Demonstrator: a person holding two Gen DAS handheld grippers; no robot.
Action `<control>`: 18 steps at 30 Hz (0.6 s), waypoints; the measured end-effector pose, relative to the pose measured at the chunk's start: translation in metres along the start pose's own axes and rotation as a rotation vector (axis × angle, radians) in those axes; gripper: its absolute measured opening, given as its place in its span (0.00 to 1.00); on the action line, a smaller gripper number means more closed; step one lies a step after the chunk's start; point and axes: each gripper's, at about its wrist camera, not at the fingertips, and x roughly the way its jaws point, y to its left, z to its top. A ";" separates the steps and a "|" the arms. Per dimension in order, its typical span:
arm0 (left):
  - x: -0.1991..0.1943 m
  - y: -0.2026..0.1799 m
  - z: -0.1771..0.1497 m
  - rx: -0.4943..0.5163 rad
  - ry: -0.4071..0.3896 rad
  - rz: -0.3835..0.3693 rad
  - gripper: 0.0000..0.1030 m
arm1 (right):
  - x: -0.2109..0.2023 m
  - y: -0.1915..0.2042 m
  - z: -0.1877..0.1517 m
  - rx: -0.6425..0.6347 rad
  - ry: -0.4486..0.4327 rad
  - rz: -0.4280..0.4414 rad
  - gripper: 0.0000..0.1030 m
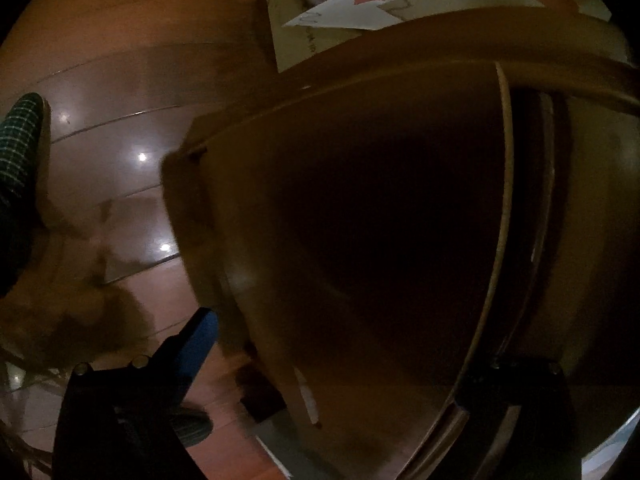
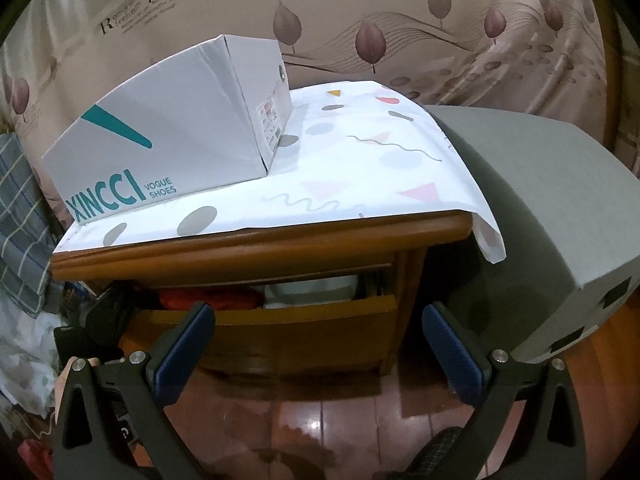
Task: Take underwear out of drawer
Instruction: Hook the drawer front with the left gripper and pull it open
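A wooden nightstand's drawer (image 2: 272, 332) stands partly pulled out. Inside it lie a red fabric item (image 2: 208, 300) and something white (image 2: 312, 288). My right gripper (image 2: 316, 344) hovers open in front of the drawer, above the floor, with nothing between its blue pads (image 2: 184, 352). In the dark left wrist view a wooden panel (image 1: 360, 200) fills the frame. My left gripper (image 1: 352, 340) is spread wide against it, its blue pad (image 1: 200, 336) off the wood. At the drawer's left end, in the right wrist view, a black housing (image 2: 106, 312) shows beside a hand (image 2: 60, 384).
A white shoe box (image 2: 168, 132) sits on a patterned cloth (image 2: 360, 168) covering the nightstand top. A grey box (image 2: 552, 208) stands close on the right and plaid fabric (image 2: 20, 220) hangs on the left. The floor (image 2: 320, 420) is glossy wood. A green checked slipper (image 1: 20, 148) lies there.
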 end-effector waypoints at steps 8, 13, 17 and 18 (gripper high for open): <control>-0.021 0.006 -0.011 0.108 -0.019 0.093 1.00 | -0.001 0.000 0.000 0.002 -0.008 -0.008 1.00; -0.029 0.015 -0.020 0.150 -0.020 0.130 1.00 | 0.001 -0.001 0.001 0.001 -0.003 -0.019 1.00; -0.033 0.030 -0.026 0.187 -0.010 0.153 1.00 | 0.000 -0.003 0.002 0.002 -0.006 -0.023 1.00; -0.033 0.031 -0.028 0.201 -0.011 0.159 1.00 | 0.000 -0.003 0.002 0.001 -0.009 -0.026 1.00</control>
